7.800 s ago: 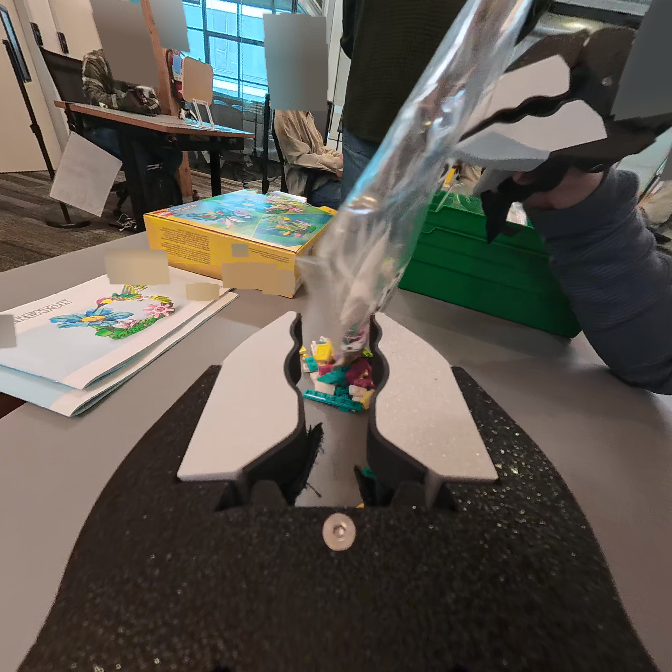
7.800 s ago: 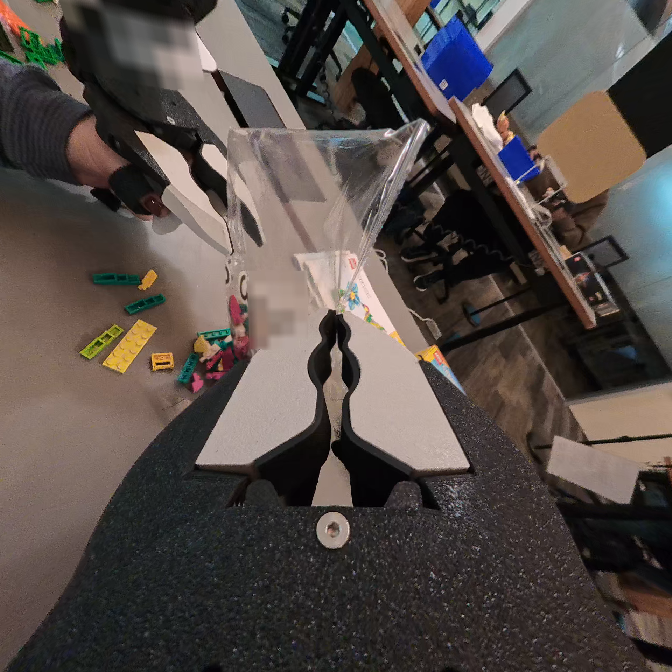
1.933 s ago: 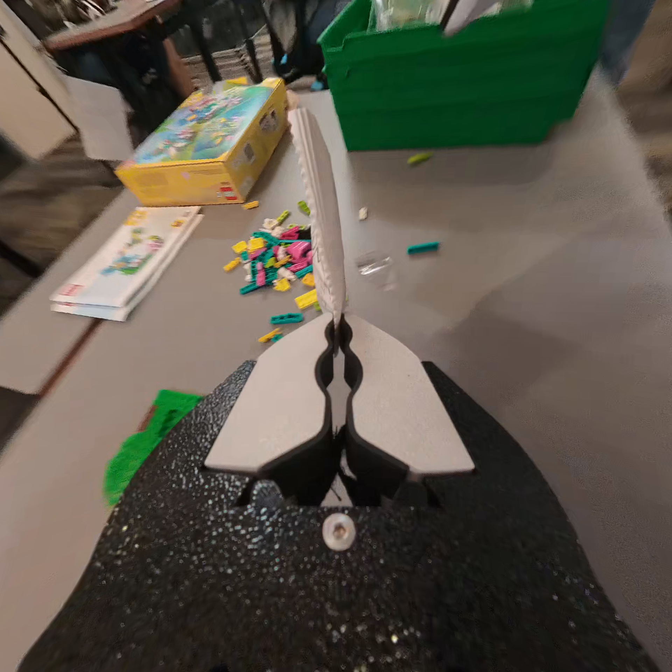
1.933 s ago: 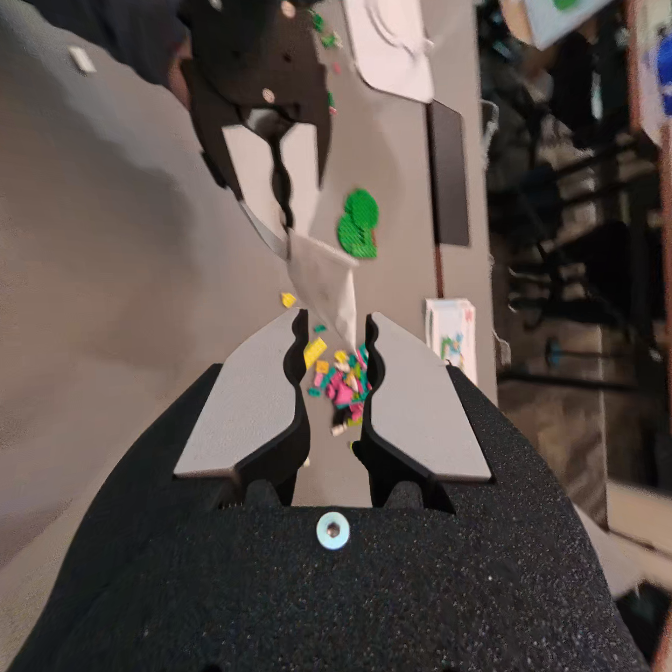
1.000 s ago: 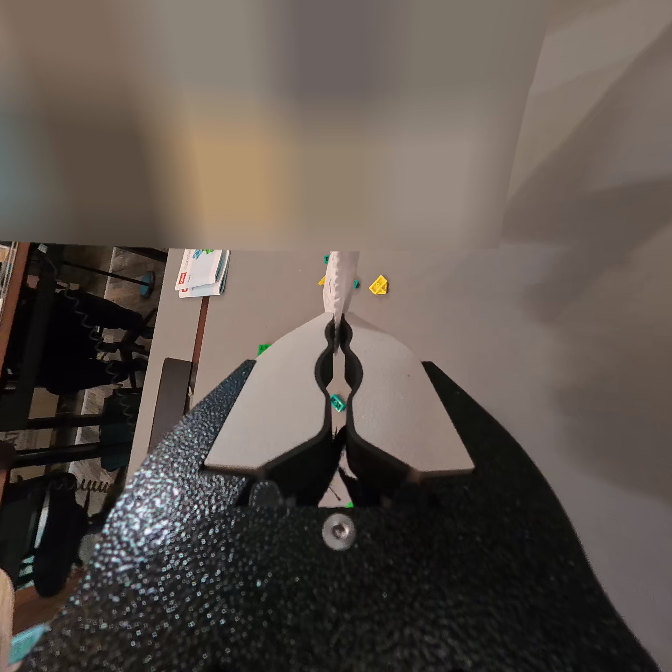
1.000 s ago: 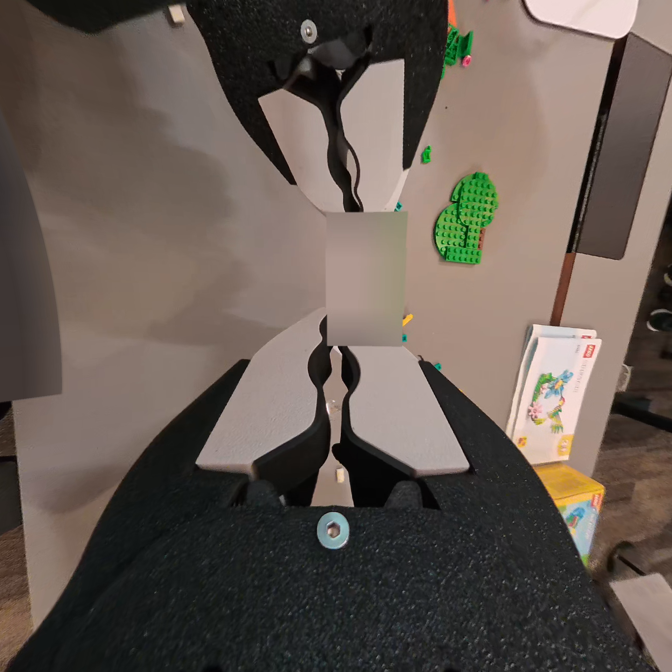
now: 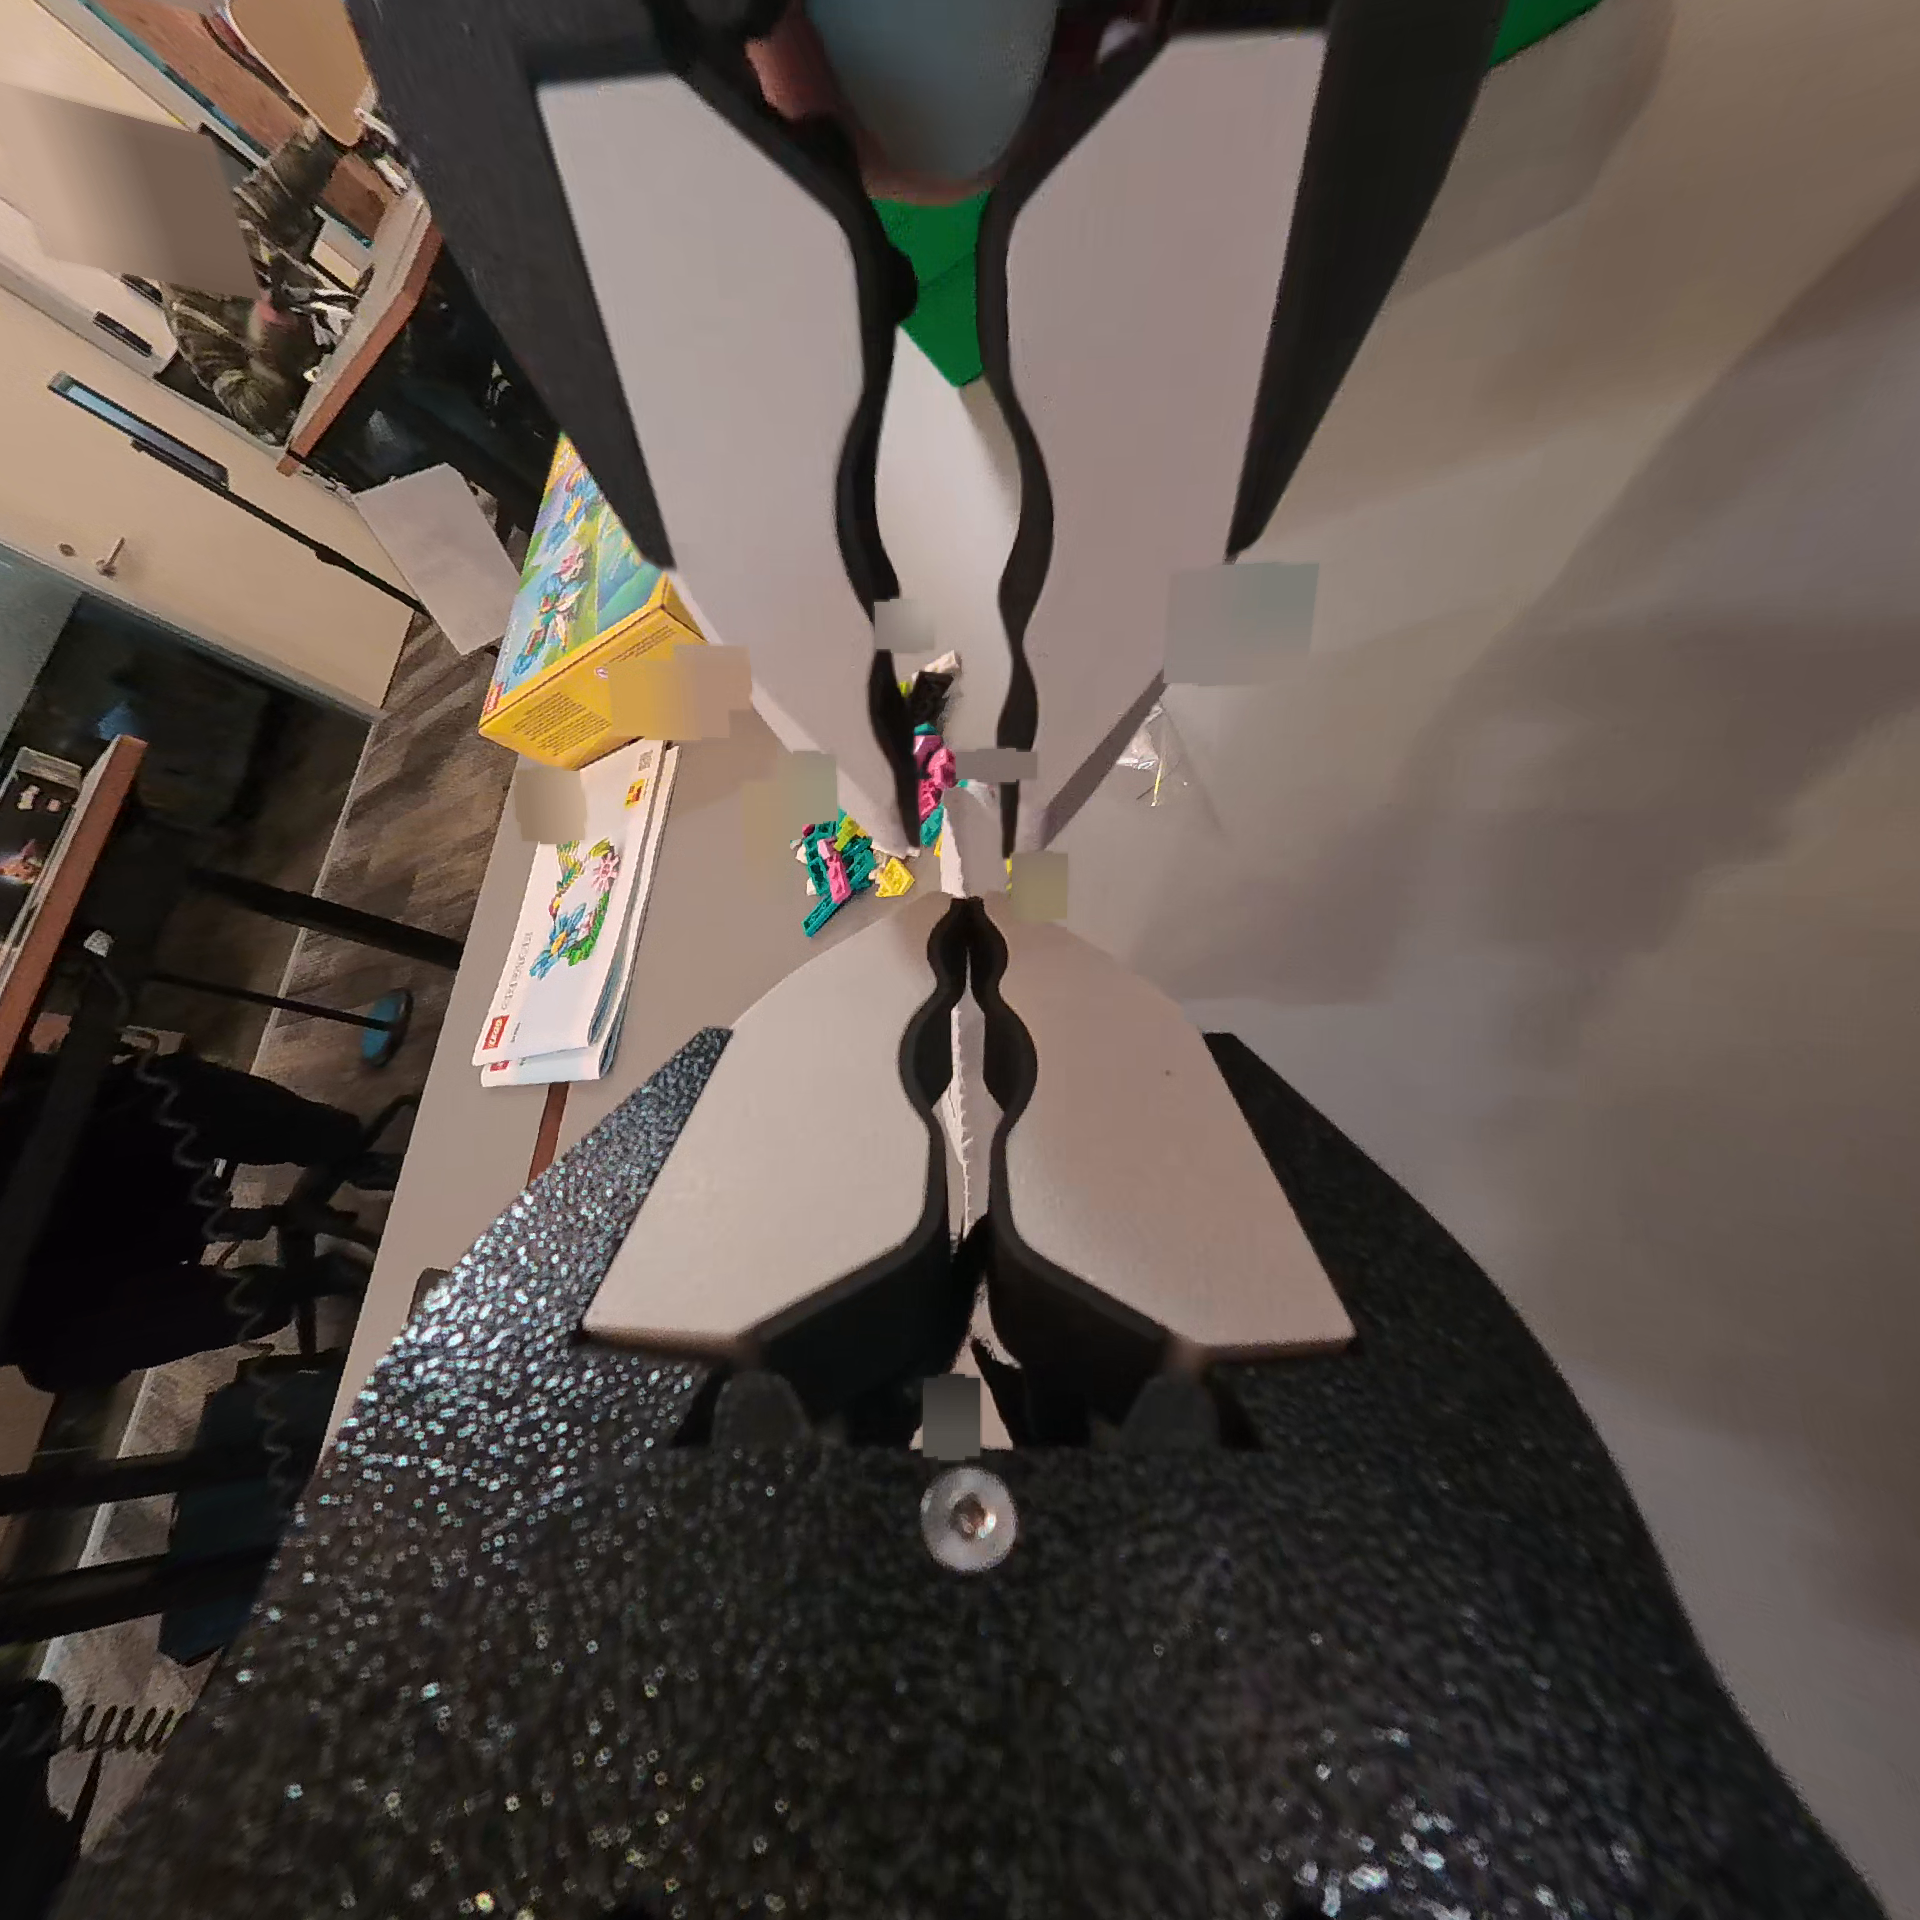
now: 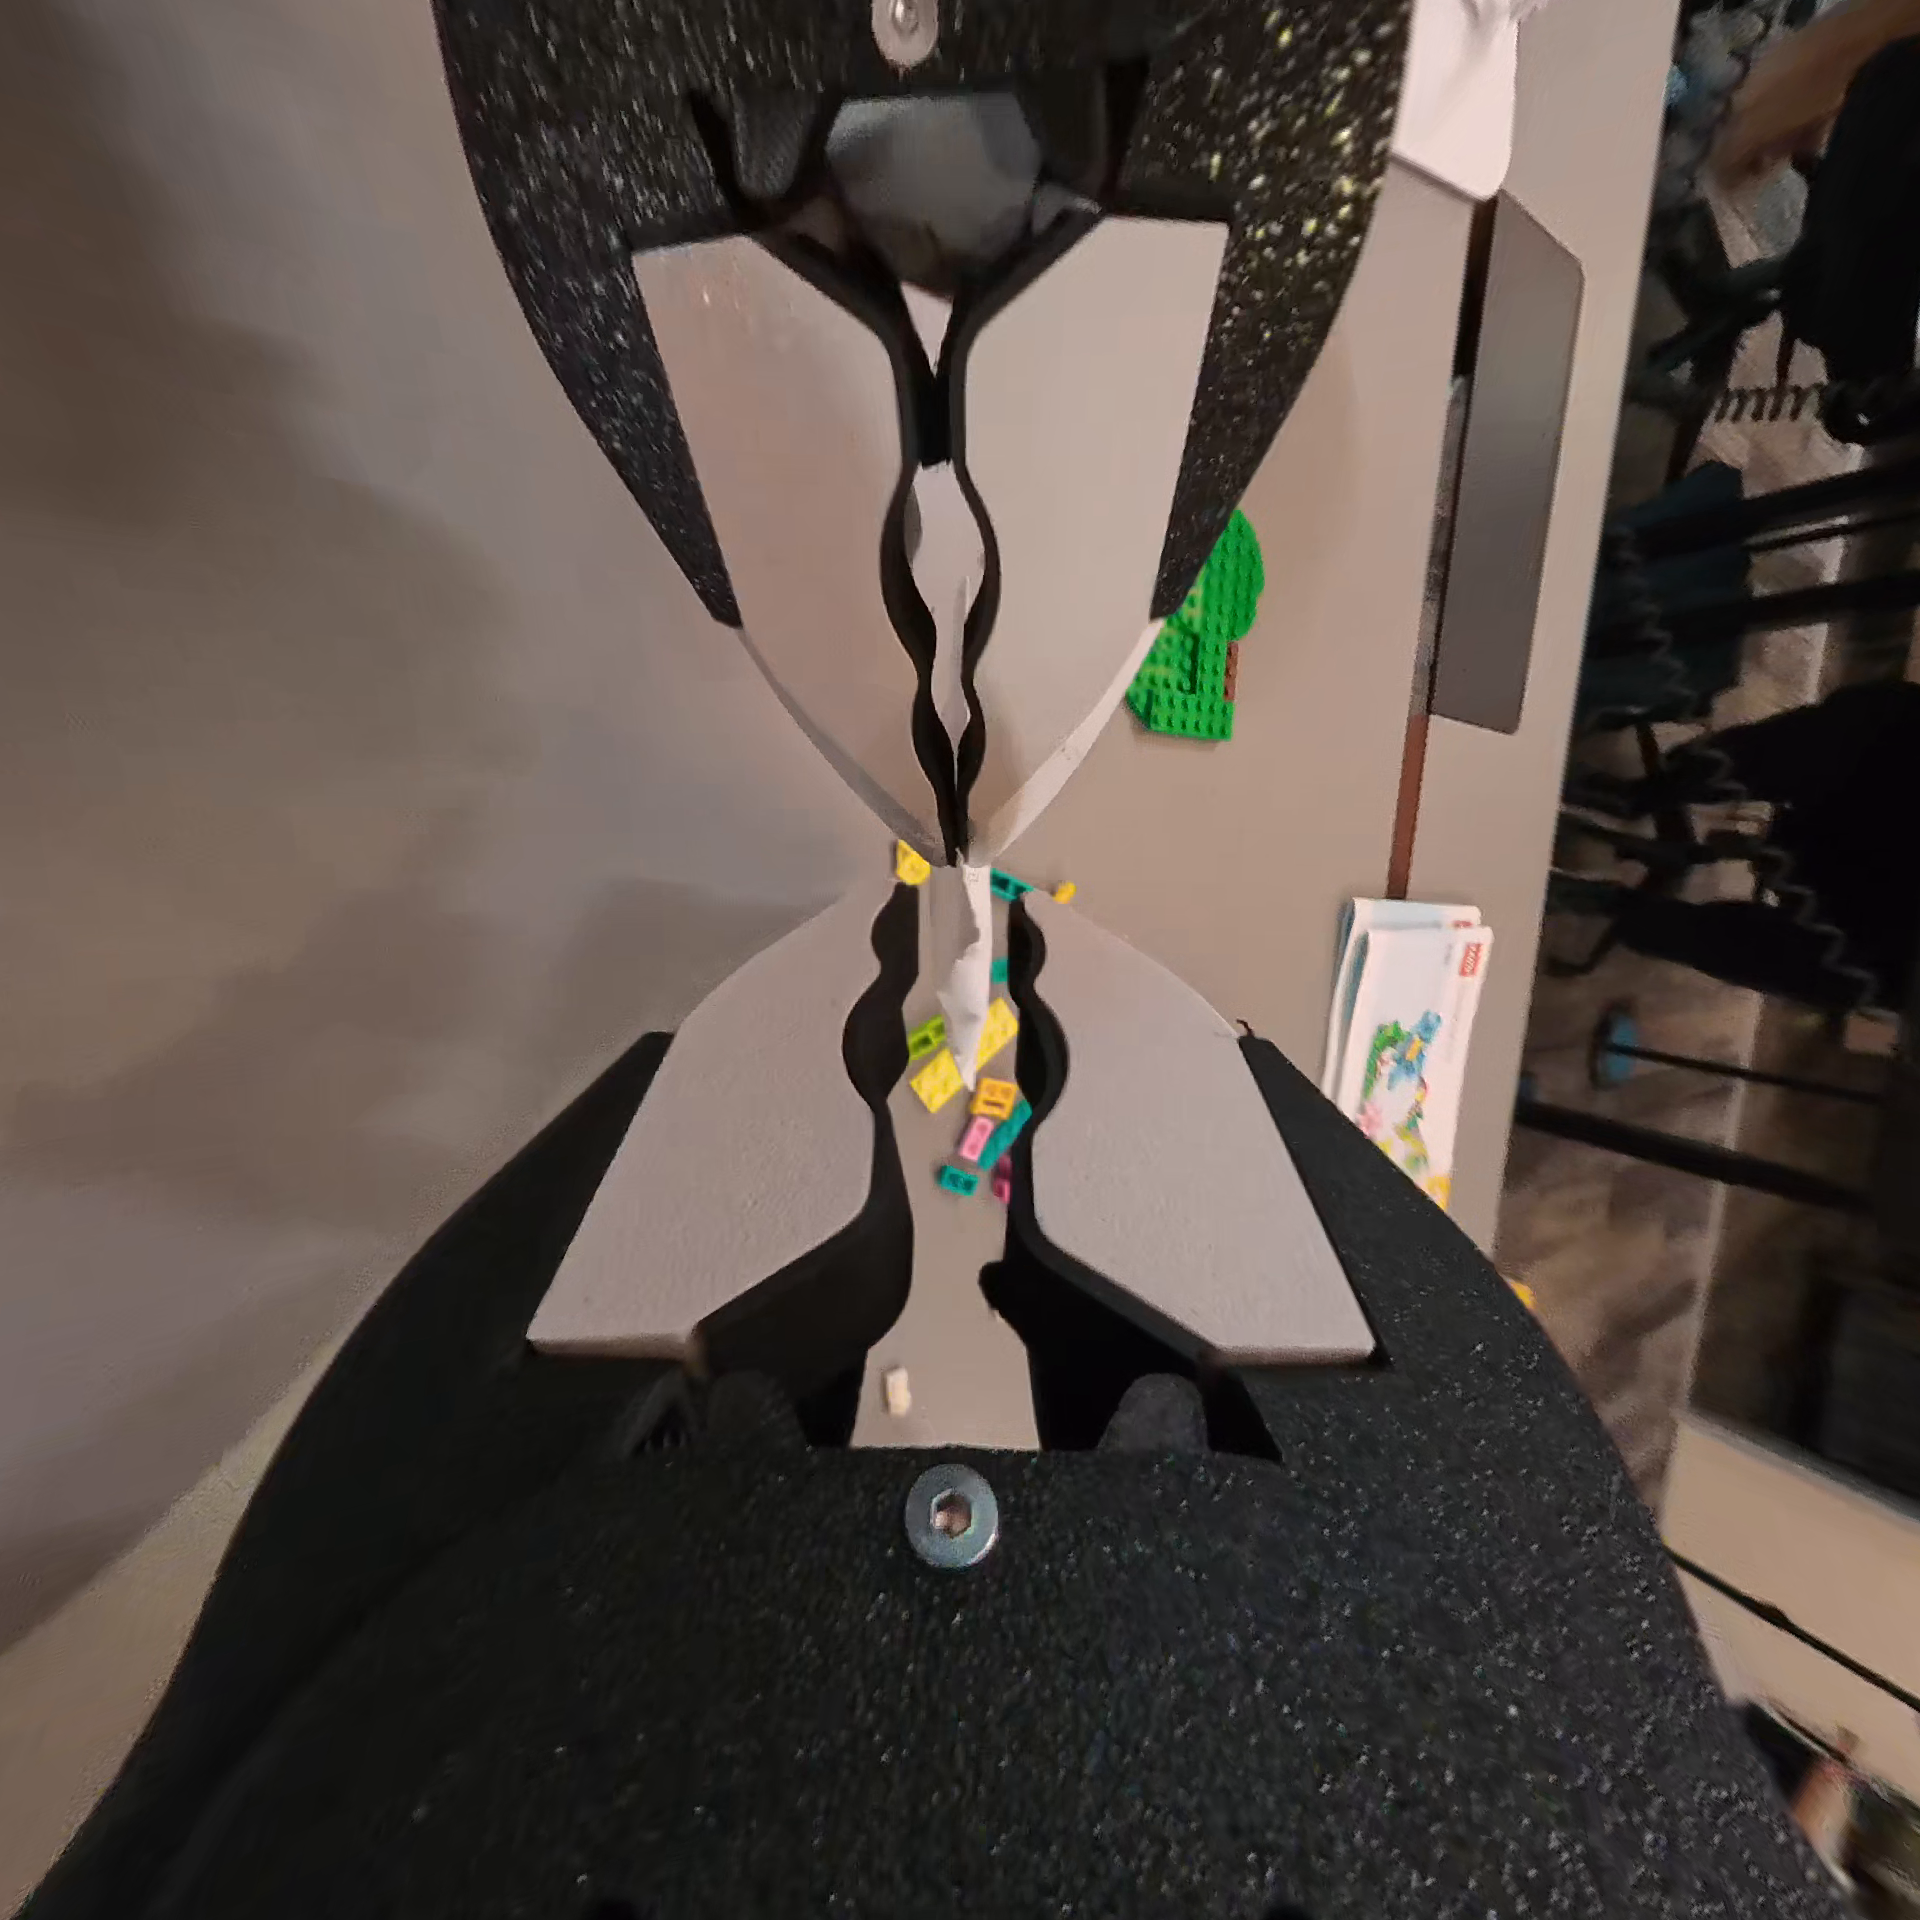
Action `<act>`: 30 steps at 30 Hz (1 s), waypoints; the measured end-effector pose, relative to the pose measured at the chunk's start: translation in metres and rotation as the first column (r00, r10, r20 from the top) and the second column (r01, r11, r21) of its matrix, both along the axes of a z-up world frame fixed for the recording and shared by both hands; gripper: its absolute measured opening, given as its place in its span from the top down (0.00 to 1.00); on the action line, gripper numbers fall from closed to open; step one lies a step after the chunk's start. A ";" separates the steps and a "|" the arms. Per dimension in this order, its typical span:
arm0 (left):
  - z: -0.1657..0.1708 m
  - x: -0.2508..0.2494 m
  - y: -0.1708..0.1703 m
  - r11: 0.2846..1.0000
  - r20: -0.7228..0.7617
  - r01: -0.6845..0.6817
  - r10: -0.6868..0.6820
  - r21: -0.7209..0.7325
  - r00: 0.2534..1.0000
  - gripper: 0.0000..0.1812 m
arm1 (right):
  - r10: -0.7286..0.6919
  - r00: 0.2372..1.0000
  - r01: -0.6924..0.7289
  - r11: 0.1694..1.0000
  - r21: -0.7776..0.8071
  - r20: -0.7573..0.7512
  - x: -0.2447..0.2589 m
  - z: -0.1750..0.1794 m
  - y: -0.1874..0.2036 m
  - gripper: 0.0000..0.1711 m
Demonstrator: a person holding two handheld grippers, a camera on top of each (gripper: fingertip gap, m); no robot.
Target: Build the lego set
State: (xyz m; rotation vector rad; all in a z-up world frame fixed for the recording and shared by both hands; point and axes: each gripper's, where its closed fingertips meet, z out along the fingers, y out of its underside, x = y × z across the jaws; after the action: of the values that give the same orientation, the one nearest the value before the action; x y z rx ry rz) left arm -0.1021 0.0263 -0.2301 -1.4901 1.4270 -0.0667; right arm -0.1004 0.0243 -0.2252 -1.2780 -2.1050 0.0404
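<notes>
Lego pieces sit in a loose pile on the grey tabletop, right below both tools. Left hand-held gripper is clamped on a small white paper bag; right hand-held gripper faces it tip to tip, jaws parted around the bag's free end, holding nothing. Looks like the bag-opening step, so next up is probably pinching that end and pulling. Green baseplate and instruction booklet wait off to the side.

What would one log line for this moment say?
left gripper: shut on white bag | right gripper: open, facing it | loose bricks: on table below
</notes>
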 end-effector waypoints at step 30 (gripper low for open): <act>0.001 -0.002 0.000 0.827 -0.146 0.055 0.032 0.560 0.989 1.00 | -0.470 0.772 -0.094 0.582 -0.808 -0.429 -0.012 -0.005 -0.006 1.00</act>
State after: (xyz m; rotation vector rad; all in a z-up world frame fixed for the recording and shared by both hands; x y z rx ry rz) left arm -0.1046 0.0268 -0.2291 -1.0043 1.4118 0.4388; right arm -0.1119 0.0181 -0.2306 -1.6837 -1.3186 1.2835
